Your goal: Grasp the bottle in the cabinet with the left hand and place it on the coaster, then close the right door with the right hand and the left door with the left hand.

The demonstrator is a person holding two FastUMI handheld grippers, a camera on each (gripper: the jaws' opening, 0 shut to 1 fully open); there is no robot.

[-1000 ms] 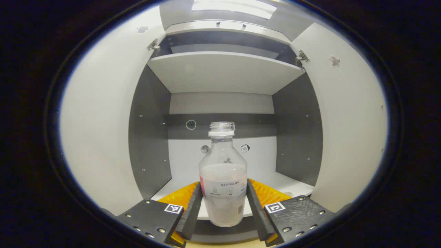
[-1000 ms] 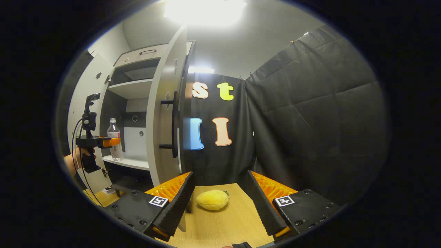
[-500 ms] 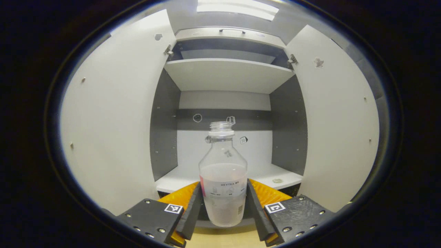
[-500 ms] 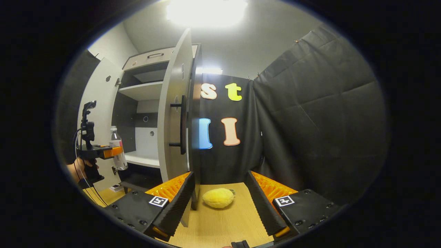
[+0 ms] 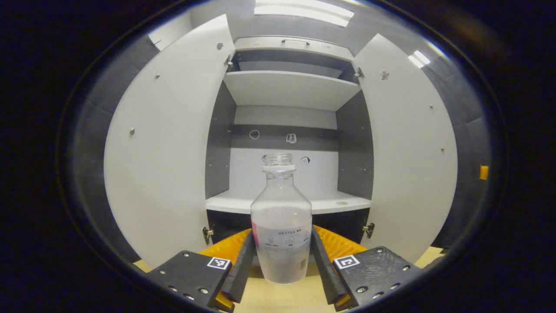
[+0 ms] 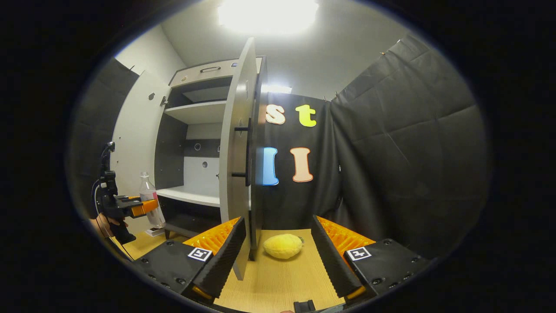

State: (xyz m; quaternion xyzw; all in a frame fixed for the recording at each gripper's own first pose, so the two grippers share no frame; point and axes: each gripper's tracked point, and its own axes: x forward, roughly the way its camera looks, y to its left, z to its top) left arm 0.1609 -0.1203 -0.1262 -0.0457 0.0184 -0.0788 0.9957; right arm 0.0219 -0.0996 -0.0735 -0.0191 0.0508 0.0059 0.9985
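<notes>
Recording booth: black cloth wall (image 6: 391,143), open cabinet (image 5: 286,87), wooden table (image 6: 282,278).

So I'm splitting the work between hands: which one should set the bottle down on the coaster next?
Left. The left gripper already has both fingers pressed on the bottle, outside the cabinet. The right gripper is open and empty, beside the right door. No coaster is visible yet.

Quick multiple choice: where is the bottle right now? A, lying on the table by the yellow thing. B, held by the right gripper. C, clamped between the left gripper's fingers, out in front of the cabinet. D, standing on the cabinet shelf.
C: the left gripper has both fingers pressed on the bottle, in front of the open cabinet.
</notes>
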